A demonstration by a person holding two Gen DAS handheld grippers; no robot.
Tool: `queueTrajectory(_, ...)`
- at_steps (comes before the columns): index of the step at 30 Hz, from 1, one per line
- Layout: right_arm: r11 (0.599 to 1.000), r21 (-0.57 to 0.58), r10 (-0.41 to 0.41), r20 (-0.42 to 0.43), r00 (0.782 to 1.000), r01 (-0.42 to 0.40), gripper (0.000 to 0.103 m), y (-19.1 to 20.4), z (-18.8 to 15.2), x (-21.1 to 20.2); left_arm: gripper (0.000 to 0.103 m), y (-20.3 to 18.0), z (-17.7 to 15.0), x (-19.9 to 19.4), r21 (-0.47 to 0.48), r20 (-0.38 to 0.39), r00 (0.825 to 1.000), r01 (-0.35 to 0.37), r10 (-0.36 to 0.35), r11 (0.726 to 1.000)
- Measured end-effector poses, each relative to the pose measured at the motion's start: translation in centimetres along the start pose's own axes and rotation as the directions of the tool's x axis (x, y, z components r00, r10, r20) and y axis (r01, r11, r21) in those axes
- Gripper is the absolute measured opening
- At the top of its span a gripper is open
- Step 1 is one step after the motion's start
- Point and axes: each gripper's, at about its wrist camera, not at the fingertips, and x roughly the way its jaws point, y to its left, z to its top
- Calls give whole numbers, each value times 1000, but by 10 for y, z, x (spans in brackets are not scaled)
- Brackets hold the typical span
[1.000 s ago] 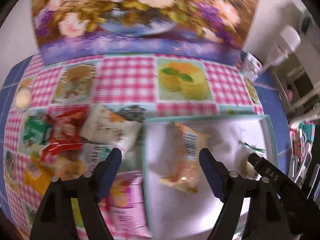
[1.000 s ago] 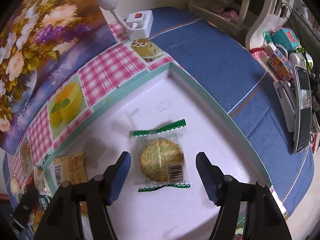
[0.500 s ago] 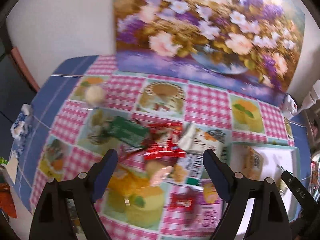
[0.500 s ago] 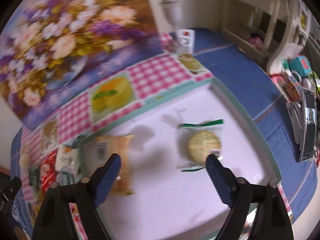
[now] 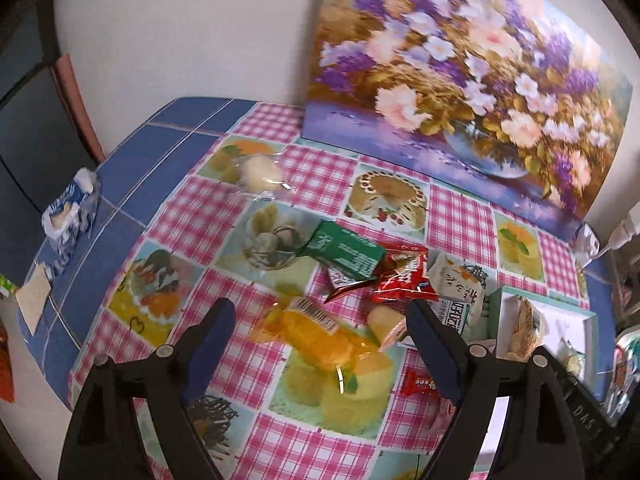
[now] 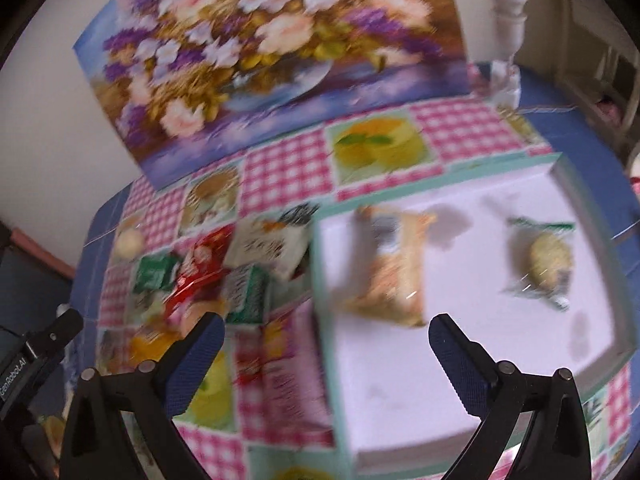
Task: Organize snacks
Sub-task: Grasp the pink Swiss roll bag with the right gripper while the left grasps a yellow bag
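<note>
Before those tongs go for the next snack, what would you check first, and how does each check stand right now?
1. Left tongs open and empty: ok.
2. Right tongs open and empty: ok.
3. A target lies between the left tongs: ok, the orange packet sits there on the checked cloth.
4. Target free of neighbours: not ok, a pale snack lies right beside it; whether they touch, cannot tell.
5. Room in the white tray: ok, only the tan packet and the green-edged biscuit lie inside.
6. Sharp view from the right: not ok, blurred.
</note>
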Motion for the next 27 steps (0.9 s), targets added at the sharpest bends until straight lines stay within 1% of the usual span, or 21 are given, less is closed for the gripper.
queueTrajectory(2,1000,-11,-7,-19,1000,7,103,7,-3,4,88,12,-2,0,-22,-7,1000,6,-6,1000)
queueTrajectory(3,1000,-23,-8,-12,1000,8,103,11,-4,4,88,16,-4,0,-27,-12,1000,2,-2,1000)
queueTrajectory(7,995,-95,-13,-6,1000,12,103,28,-9,6,88,29,-8,9,-30,-47,998,-35,34,999)
queueTrajectory(9,992,-123,-19,-28,999,16,103,34,-11,12,88,33,-8,15,-41,-68,997,-40,37,998)
queueTrajectory(12,990,-139,-21,-71,997,11,102,36,-15,22,88,34,-9,26,-65,-100,995,-10,4,998)
queueTrajectory(15,987,-162,-21,-101,995,4,97,39,-19,30,88,28,-12,43,-76,-145,989,27,-38,997)
queueTrajectory(18,981,-191,-18,-107,994,-3,94,44,-22,32,87,19,-16,64,-89,-199,978,52,-69,995)
queueTrajectory(20,978,-207,-16,-110,994,-8,89,47,-23,33,85,16,-18,76,-113,-228,969,68,-93,991)
queueTrajectory(21,977,-212,-13,-114,993,-12,88,48,-23,34,81,14,-18,81,-120,-240,966,74,-101,990)
queueTrajectory(22,976,-218,-10,-119,993,-16,84,49,-23,35,76,12,-19,85,-122,-250,963,75,-103,990)
queueTrajectory(23,975,-223,-10,-123,992,-18,84,51,-23,37,73,11,-19,89,-121,-257,961,72,-102,990)
queueTrajectory(27,970,-241,-20,-144,989,-16,81,54,-24,43,72,10,-20,101,-126,-275,957,60,-93,990)
